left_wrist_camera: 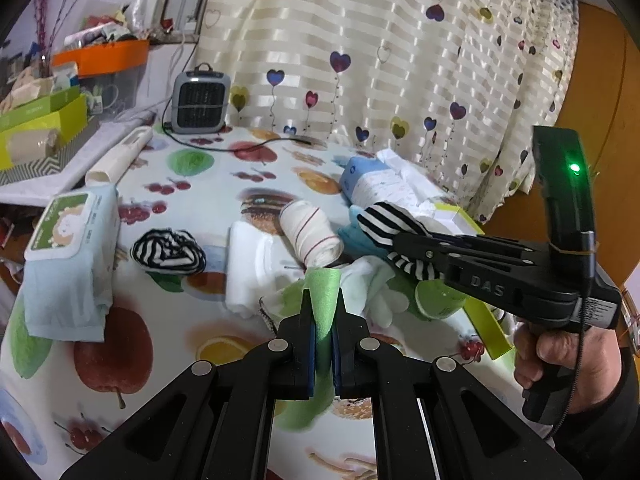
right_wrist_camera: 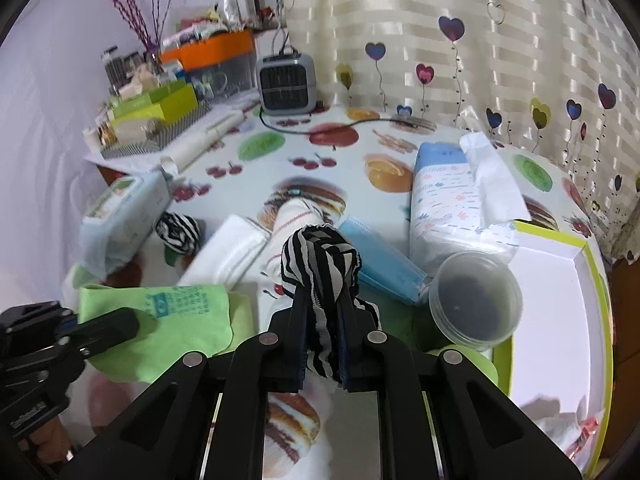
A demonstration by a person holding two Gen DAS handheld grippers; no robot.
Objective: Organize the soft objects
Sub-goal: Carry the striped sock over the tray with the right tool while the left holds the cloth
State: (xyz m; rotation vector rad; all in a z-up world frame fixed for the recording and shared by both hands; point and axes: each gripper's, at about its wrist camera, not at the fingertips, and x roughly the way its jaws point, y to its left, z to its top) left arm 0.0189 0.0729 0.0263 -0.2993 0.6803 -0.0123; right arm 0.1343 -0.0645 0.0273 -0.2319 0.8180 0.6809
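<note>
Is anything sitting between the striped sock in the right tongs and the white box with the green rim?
Yes. The clear round container lies beside the box's near-left edge, directly right of the held striped sock. The right tongs would have to lift over it.

The green cloth (left_wrist_camera: 322, 300) ran down between the left gripper (left_wrist_camera: 323, 294) fingers, its lower part hidden. At five o'clock a hand (left_wrist_camera: 560, 364) was cut off. Print on the wipes pack (right_wrist_camera: 120, 216) was too blurred to read.
</note>
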